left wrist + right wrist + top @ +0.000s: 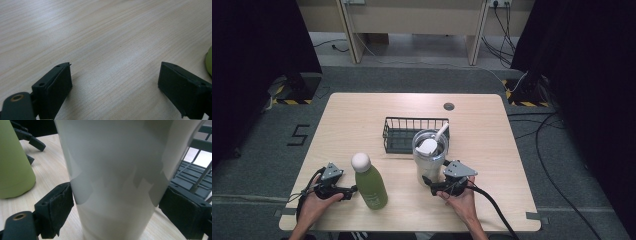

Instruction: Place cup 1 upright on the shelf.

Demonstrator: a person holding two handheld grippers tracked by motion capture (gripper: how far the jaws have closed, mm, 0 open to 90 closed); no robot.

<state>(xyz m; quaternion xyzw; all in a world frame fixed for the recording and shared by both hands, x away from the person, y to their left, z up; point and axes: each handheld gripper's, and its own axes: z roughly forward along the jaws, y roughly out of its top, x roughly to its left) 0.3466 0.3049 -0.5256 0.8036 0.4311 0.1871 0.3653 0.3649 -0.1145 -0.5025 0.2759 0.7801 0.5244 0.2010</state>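
A pale translucent tumbler (429,159) with a white lid and straw stands at the table's front middle, just before a black wire basket (398,131). My right gripper (430,183) is at its base; in the right gripper view the tumbler (115,170) sits between both pads, which touch its sides. To its left stands a green bottle (371,186) with a round white cap. My left gripper (350,190) lies just left of the bottle, open. In the left gripper view its jaws stand wide apart over bare wood, and the bottle's edge (209,60) shows at the right.
The wire basket (197,170) sits right behind the tumbler, and the green bottle (13,162) stands close on its left. A round cable hole (449,106) is at the table's far side. Cables trail off the front edge from both grippers.
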